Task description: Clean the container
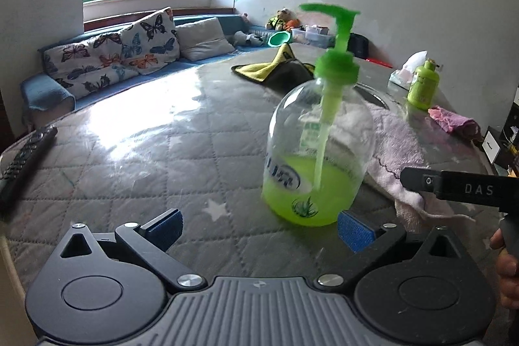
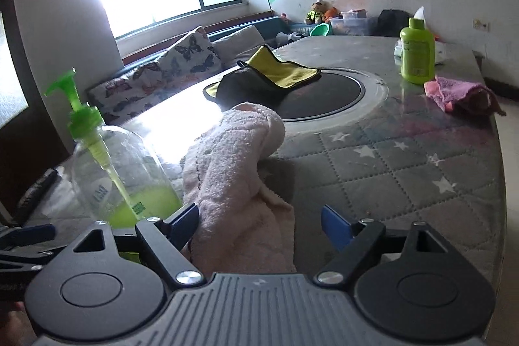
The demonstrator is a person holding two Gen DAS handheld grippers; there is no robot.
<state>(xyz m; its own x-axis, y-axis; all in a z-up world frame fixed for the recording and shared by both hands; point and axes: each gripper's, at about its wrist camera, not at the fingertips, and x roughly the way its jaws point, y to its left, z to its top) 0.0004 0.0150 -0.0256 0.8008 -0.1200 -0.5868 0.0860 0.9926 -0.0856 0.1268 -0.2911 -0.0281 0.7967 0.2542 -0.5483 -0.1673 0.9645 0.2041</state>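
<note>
A clear pump bottle (image 1: 316, 151) with a green pump head and green liquid at its bottom stands on the quilted table (image 1: 146, 158). My left gripper (image 1: 259, 227) is open wide just before it. The bottle's base sits close to the right pad (image 1: 355, 231), and nothing is gripped. A pale pink towel (image 2: 233, 158) lies bunched on the table to the right of the bottle (image 2: 120, 171). My right gripper (image 2: 259, 226) is open around the towel's near end. The towel leans against the left pad (image 2: 185, 221), while the right pad stands apart from it.
A yellow-and-grey cloth (image 2: 275, 70) lies over a round black inset (image 2: 327, 96) at mid-table. A small green bottle (image 2: 416, 54) and a purple cloth (image 2: 454, 93) are at the far right near the table edge. A remote (image 1: 26, 161) lies at the left edge. A sofa (image 1: 107, 60) runs behind.
</note>
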